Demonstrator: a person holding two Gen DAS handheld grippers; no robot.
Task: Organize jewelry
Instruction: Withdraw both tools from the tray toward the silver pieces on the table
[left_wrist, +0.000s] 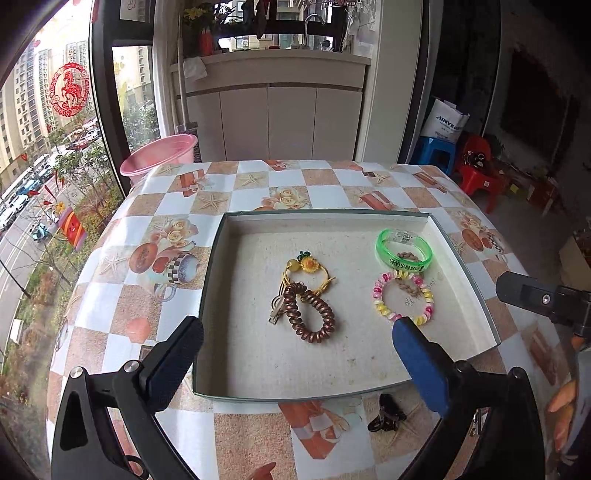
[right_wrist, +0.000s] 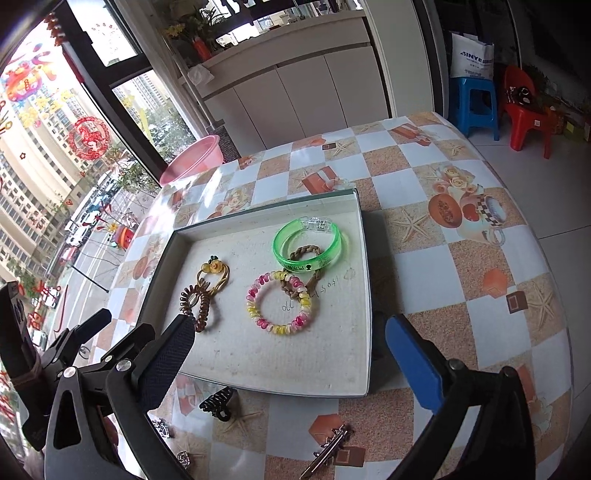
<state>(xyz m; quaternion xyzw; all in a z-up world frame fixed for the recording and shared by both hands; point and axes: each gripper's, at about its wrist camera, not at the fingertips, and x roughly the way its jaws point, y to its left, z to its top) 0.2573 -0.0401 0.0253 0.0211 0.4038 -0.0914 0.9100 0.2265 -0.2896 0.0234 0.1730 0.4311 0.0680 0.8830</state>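
Both grippers, left gripper (left_wrist: 297, 360) and right gripper (right_wrist: 290, 356), hover with jaws spread wide, holding nothing. The tray (right_wrist: 364, 295) mid-desk already holds bracelets and hair ties; a black claw clip (right_wrist: 219, 402) and a metal hair clip (right_wrist: 327, 450) lie by the desk's near edge. Likely next: lower onto one clip, pinch it and carry it to the tray.

Hidden and cut-off bits

The braided band (right_wrist: 301, 273) lies partly under the green bangle (right_wrist: 306, 245); the silver clip (right_wrist: 325, 452) runs off the bottom edge; tray writing (right_wrist: 325, 288) unreadable.
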